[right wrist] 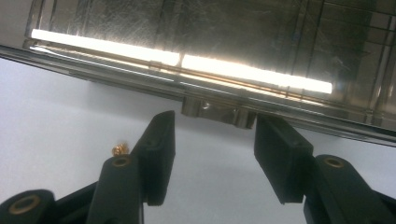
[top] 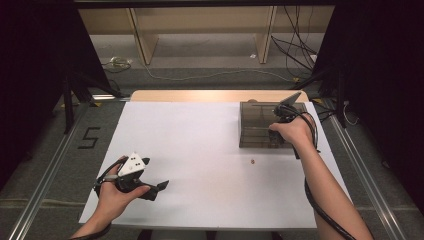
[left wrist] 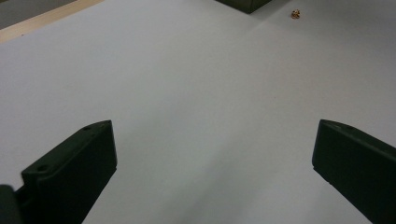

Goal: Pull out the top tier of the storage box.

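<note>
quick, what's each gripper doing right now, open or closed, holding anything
Left gripper: open, holding nothing, above the white table.
Right gripper: open, empty, jaws either side of the latch on the smoky clear plastic box.

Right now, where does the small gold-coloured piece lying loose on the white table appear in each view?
High view: the small gold-coloured piece lies on the white table, just below the box's near left corner.
Left gripper view: the piece sits near the top edge, right of centre.
Right gripper view: it peeks out low on the left, beside one black jaw.
Shared landmark: the smoky transparent box, whose corner and latch also show.
</note>
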`<act>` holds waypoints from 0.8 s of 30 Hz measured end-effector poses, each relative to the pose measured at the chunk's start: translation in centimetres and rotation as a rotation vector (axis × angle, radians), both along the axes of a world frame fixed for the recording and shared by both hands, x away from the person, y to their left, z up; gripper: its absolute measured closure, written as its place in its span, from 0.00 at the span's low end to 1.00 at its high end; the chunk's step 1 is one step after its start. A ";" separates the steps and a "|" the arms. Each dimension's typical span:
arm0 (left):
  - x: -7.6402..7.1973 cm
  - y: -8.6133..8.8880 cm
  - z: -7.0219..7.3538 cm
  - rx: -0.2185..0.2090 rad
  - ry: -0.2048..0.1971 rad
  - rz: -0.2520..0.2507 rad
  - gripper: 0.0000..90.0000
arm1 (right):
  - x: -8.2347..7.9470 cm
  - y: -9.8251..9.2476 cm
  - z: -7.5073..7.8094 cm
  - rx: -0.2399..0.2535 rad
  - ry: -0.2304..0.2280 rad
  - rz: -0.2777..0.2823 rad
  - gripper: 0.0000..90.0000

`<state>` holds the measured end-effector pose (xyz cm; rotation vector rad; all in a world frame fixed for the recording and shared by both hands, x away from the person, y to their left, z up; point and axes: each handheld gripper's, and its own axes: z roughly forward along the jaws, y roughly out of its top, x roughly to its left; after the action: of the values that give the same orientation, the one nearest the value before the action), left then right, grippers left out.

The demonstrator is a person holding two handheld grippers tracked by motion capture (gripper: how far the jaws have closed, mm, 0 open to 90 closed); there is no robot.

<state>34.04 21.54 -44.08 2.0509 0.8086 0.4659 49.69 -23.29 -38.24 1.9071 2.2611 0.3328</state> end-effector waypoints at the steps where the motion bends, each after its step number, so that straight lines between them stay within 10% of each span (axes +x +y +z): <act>1: 0.0 0.0 0.0 0.000 0.000 -0.001 0.00 | 0.1 0.0 0.0 0.001 0.004 -0.003 0.55; 24: 0.1 0.0 0.0 0.000 0.002 -0.006 0.00 | 1.0 0.8 0.3 -0.048 0.065 -0.059 0.62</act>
<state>34.09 21.57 -44.12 2.0540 0.8035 0.4601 50.73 -22.51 -37.96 1.9839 2.2262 0.2099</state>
